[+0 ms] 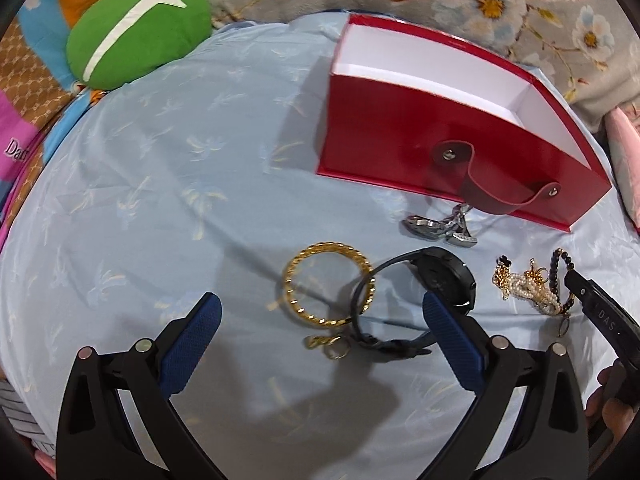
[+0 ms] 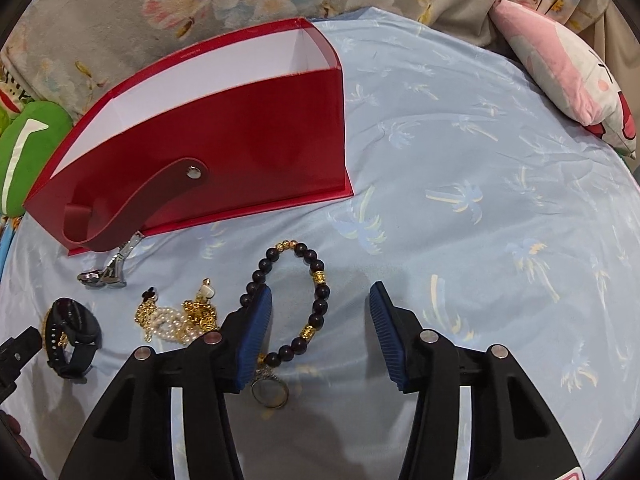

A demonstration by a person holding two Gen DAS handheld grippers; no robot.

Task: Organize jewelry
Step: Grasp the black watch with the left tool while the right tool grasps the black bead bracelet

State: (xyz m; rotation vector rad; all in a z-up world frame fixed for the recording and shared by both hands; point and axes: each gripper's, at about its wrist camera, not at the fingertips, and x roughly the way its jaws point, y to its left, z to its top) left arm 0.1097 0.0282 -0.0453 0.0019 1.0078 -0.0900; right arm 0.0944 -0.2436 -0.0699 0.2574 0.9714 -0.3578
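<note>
- the right gripper [image 2: 320, 320] hangs over the pale blue sheet [image 2: 480, 200] with its jaws partly apart; nothing is pinched between the blue pads [image 2: 256, 332].
- the dark bead bracelet [image 2: 316, 292] lies flat on the sheet, and its right-hand curve sits in the gap between the two pads, nearer the left pad, which covers the bracelet's left side (whether that pad touches the beads i cannot tell).
- the bracelet's loop is a long oval, its long axis running from the near end by the gripper up towards the red box [image 2: 240, 140]; a round ring-like charm [image 2: 269, 393] lies at its near end.
- just left of the bracelet is a tangle of pearl and gold pieces [image 2: 176, 320], then a black watch [image 2: 74, 332] lying on its side, and a silver clip-like piece [image 2: 106, 274] by the box's strap [image 2: 132, 212].
- the left gripper [image 1: 320, 308] has its jaws spread wide and holds nothing.
- between its pads lie the gold bangle [image 1: 328, 284] flat on the sheet, its ring partly crossed by the watch [image 1: 440, 280] strap; the watch body rests just beside the right pad [image 1: 452, 340].
- the box [image 1: 400, 136] stands open beyond them, white inside, its long side across the view.
</note>
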